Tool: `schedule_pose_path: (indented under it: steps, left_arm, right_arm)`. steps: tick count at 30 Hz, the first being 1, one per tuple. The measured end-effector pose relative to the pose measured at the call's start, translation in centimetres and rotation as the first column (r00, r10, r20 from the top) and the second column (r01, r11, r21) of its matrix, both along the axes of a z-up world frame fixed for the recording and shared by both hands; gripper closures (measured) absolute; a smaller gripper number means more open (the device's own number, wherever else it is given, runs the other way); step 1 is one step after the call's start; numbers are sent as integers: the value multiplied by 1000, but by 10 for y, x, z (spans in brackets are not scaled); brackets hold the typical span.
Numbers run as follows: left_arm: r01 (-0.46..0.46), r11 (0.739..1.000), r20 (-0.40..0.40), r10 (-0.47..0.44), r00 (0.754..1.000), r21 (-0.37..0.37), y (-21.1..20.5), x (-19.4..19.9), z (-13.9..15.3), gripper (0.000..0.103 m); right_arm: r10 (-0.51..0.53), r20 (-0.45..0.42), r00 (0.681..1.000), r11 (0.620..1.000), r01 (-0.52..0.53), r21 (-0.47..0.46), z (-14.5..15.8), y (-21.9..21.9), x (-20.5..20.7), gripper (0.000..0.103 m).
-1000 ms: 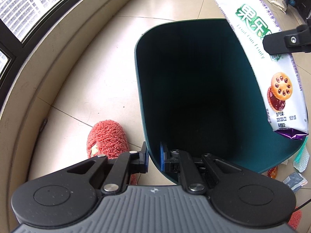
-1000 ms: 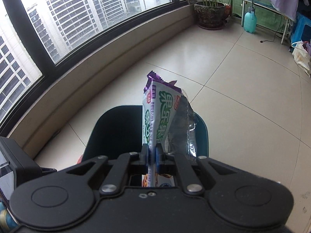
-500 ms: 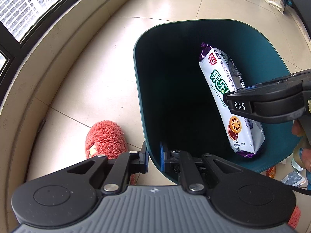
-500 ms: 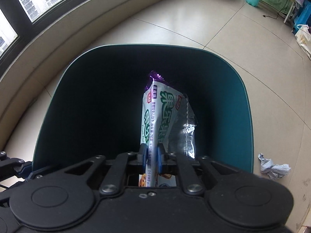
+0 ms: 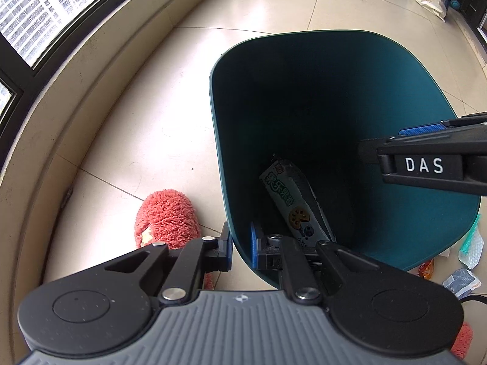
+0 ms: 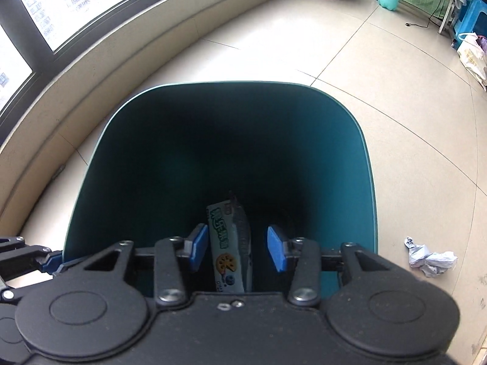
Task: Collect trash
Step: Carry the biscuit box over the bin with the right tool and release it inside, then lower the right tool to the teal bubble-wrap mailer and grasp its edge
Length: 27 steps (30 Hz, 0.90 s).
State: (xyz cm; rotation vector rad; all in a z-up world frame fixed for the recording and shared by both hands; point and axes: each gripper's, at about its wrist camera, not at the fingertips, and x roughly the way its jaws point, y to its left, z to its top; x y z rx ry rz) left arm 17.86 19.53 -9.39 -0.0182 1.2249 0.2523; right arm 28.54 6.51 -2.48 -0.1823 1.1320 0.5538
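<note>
While the left gripper (image 5: 240, 248) pinches the near rim of the dark teal bin (image 5: 304, 35), one pad outside the wall and one inside, the bin stands steady on the tiled floor (image 5: 146, 127), which looks like the reason for that hold: it keeps the mouth fixed under the other hand. The right gripper (image 6: 237, 251) hangs over the opening with its jaws opening and its blue pads (image 6: 197, 248) clear of everything; nothing is gripped between them. The biscuit wrapper (image 6: 226, 243) shows below and between those pads, down inside the bin and leaning toward the near wall, so I judge it is already let go and this piece is collected. More rubbish is left on the floor outside: a crumpled paper (image 6: 430, 260) near the bin's right side, and a few small packets (image 5: 462, 279) by its near right corner. A fluffy red slipper (image 5: 167, 219) sits beside the bin's left wall, just by the left gripper. The next reach is probably for the crumpled paper, with the rim hold kept so the bin does not tip.
</note>
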Motion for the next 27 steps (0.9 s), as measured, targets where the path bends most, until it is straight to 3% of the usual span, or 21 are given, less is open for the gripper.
schedule_pose_path:
  steps: [14,20,27]
  left_arm:
    - [-4,1000,-2,4,1000,21,-8,0,2,92]
    - [-1,1000,0,1,1000,31,-8,0,2,92]
    - [-7,1000,-6,7,1000,29,-9,1,3,92]
  right_arm:
    - [-75,75,994,989,65,130,63,-93,-31,55]
    - [-151,81,985,983,141,117,62,-146,-32,54]
    - [-254,54,966,966,249,74,33,-198,-34,48]
